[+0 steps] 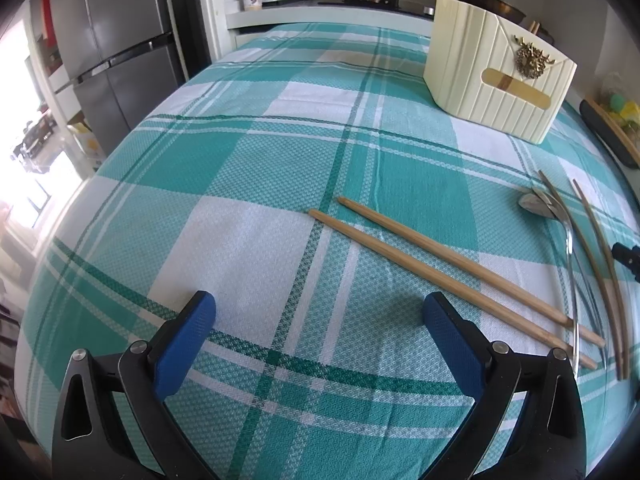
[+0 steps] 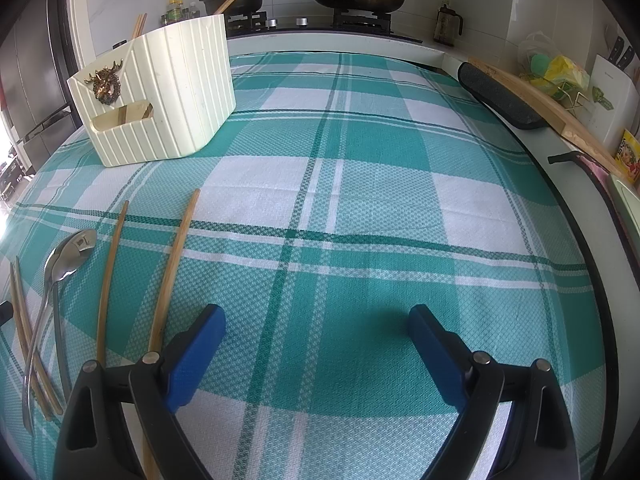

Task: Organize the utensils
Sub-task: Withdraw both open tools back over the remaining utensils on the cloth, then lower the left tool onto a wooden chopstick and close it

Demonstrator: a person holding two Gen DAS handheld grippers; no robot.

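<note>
Two chopsticks (image 1: 452, 276) lie side by side on the checked cloth (image 1: 248, 184) just ahead and to the right of the left gripper (image 1: 320, 344). Two spoons (image 1: 556, 216) and two thinner chopsticks (image 1: 600, 272) lie further right, overlapping at the handle ends. In the right view the thin pair (image 2: 160, 280) sits just left of the right gripper (image 2: 316, 344), with the spoons (image 2: 68, 256) beyond them.

Both grippers hover over the surface with jaws spread wide, holding nothing.

A cream holder (image 1: 500, 76) stands at the far side of the cloth, well apart from the loose pieces. A few chopstick ends (image 2: 139, 26) stick up from its back compartment, so some sorting looks done already. What the front slot holds I cannot tell.

Most of the job seems left: four chopsticks and both spoons are loose on the cloth and none is gripped yet. The nearest pair looks the likely next pick for the left gripper.
</note>
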